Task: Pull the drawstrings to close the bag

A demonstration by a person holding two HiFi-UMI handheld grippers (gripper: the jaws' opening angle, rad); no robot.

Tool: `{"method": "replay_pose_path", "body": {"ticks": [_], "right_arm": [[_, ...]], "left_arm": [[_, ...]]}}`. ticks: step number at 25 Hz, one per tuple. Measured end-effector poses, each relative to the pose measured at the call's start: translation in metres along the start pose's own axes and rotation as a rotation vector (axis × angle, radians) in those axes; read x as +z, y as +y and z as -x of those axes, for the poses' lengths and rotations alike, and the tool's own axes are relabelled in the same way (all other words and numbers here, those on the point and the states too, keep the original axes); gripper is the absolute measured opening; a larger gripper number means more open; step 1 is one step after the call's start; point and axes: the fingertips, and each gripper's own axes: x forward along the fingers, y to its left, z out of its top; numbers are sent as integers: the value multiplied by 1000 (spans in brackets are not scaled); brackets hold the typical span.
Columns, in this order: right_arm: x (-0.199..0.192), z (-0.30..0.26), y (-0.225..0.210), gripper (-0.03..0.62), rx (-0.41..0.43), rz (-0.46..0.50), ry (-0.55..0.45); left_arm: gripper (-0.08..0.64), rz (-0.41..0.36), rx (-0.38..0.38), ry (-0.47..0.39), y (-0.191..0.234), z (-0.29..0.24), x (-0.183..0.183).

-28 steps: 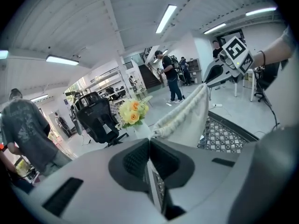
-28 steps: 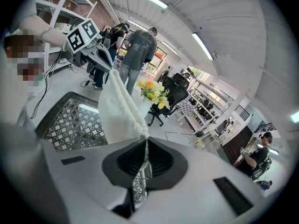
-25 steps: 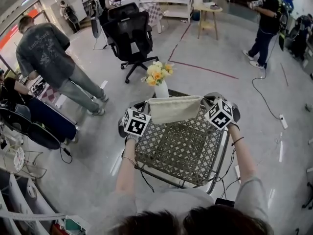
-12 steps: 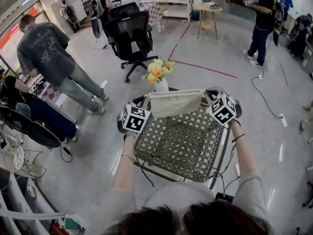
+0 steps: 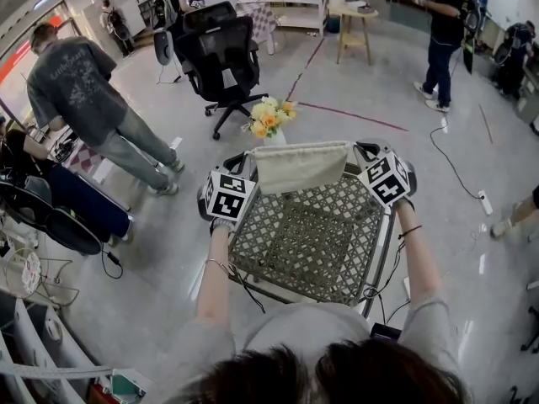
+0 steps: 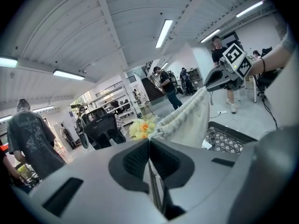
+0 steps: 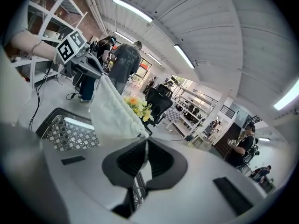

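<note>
A cream cloth drawstring bag [image 5: 301, 167] hangs stretched between my two grippers above a lattice metal table [image 5: 313, 244]. My left gripper [image 5: 250, 162] is shut on the drawstring at the bag's left top corner. My right gripper [image 5: 356, 151] is shut on the drawstring at the right top corner. In the left gripper view the gathered top hem of the bag [image 6: 190, 118] runs from my jaws [image 6: 149, 140] across to the right gripper [image 6: 218, 77]. The right gripper view mirrors this: the bag [image 7: 111, 110] leads from my jaws [image 7: 145, 139] to the left gripper [image 7: 87, 65].
A bunch of yellow flowers [image 5: 270, 117] stands at the table's far edge, just behind the bag. A black office chair [image 5: 221, 55] is beyond it. One person [image 5: 93, 99] stands on the floor to the left, another [image 5: 442, 32] at the far right. Cables lie on the floor.
Both grippers have risen together with the bag held between them. The bag now hangs higher and hides the white vase under the flowers.
</note>
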Motion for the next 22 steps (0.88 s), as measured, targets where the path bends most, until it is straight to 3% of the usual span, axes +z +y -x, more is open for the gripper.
{"method": "replay_pose_path", "body": {"ticks": [16, 22], "right_arm": [[0, 13, -18, 21, -79, -188, -80], [-4, 14, -25, 21, -117, -218, -92]], "left_arm": [[26, 147, 28, -82, 5, 10, 15], [26, 162, 31, -87, 4, 11, 14]]}}
